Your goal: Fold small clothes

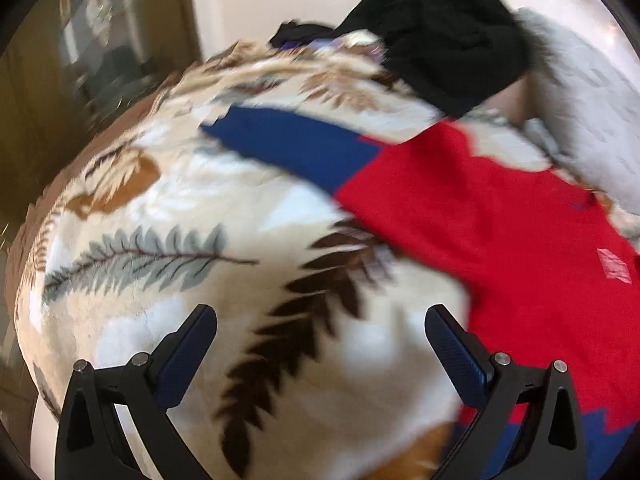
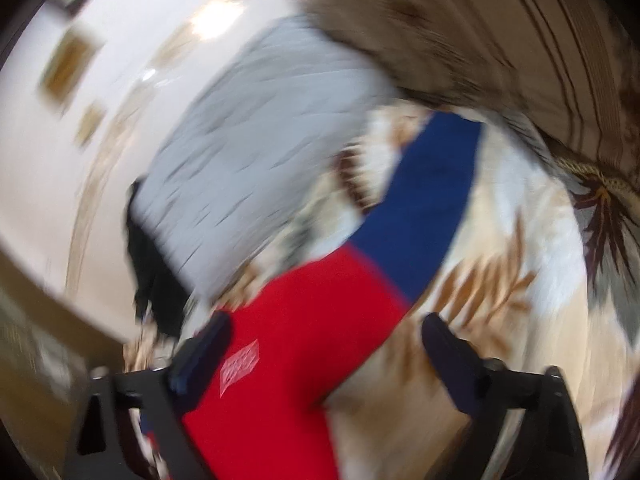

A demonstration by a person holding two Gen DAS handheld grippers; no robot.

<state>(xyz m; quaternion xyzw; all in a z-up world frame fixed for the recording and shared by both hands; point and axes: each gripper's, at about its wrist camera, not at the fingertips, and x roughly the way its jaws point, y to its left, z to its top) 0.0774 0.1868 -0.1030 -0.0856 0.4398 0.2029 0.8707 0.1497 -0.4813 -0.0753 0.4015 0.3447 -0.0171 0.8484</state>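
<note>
The red knit top with blue sleeves (image 1: 500, 240) lies spread flat on the leaf-print fleece blanket (image 1: 168, 208), right of frame centre — ready for folding; left gripper (image 1: 320, 332) and right gripper (image 2: 326, 340) hover wide apart, holding nothing — positioned for a grasp.

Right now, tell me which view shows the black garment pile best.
The left wrist view: the black garment pile sits whole atop the leaf-print blanket. The right wrist view catches only a blurred dark sliver behind the grey pillow.
</note>
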